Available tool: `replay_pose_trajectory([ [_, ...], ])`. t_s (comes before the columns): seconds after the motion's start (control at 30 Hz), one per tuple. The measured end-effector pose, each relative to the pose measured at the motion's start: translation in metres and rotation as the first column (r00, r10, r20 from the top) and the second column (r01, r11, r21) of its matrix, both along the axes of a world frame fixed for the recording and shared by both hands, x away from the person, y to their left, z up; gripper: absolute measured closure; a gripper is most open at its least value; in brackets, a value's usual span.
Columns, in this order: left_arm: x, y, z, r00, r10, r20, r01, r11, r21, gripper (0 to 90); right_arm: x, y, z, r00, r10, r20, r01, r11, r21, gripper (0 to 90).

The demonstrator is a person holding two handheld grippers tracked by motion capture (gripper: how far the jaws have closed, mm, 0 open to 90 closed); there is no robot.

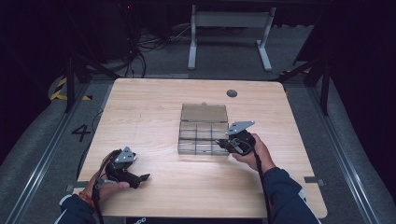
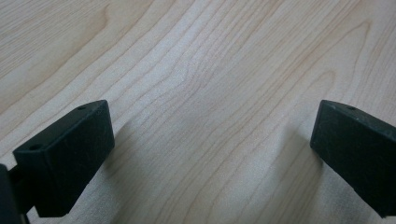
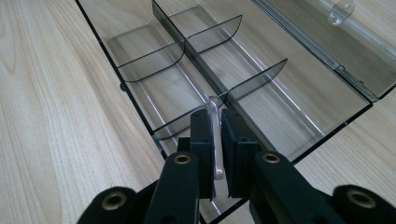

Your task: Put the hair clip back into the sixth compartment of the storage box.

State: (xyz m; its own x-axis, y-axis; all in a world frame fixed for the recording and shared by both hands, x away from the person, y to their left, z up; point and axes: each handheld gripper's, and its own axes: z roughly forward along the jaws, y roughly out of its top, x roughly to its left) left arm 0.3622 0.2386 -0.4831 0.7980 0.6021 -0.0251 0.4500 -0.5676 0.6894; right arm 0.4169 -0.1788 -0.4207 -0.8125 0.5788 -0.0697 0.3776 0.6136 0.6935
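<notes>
A smoky clear plastic compartment box (image 1: pixel 188 136) lies mid-table with its lid (image 1: pixel 204 113) folded open at the far side. In the right gripper view the box (image 3: pixel 140 100) has a long centre wall and curved cross dividers. My right gripper (image 3: pixel 215 128) is shut on a thin clear divider piece (image 3: pixel 213 106) that stands on edge at the centre wall, over the box's near end. In the high view, the right gripper (image 1: pixel 220 143) reaches in at the box's right front corner. My left gripper (image 1: pixel 144 178) rests near the table's front left, open, its pads (image 2: pixel 65 158) wide apart over bare wood.
The wooden table (image 1: pixel 140 112) has a round grommet hole (image 1: pixel 231 93) near its far edge. Beyond the table are dark floor, cables and a white desk frame (image 1: pixel 229 32). Bare wood (image 3: pixel 56 116) lies left of the box.
</notes>
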Motion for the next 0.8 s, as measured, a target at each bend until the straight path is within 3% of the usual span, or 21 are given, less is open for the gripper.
replay_pose_trajectory([
  [0.8, 0.0000, 0.0000, 0.0000, 1.0000, 0.000, 0.000, 0.000, 1.0000, 0.000, 0.2, -0.0058, 0.0004, 0.0005, 0.9997, -0.002, 0.023, 0.002, 0.9999, -0.013, 81.4],
])
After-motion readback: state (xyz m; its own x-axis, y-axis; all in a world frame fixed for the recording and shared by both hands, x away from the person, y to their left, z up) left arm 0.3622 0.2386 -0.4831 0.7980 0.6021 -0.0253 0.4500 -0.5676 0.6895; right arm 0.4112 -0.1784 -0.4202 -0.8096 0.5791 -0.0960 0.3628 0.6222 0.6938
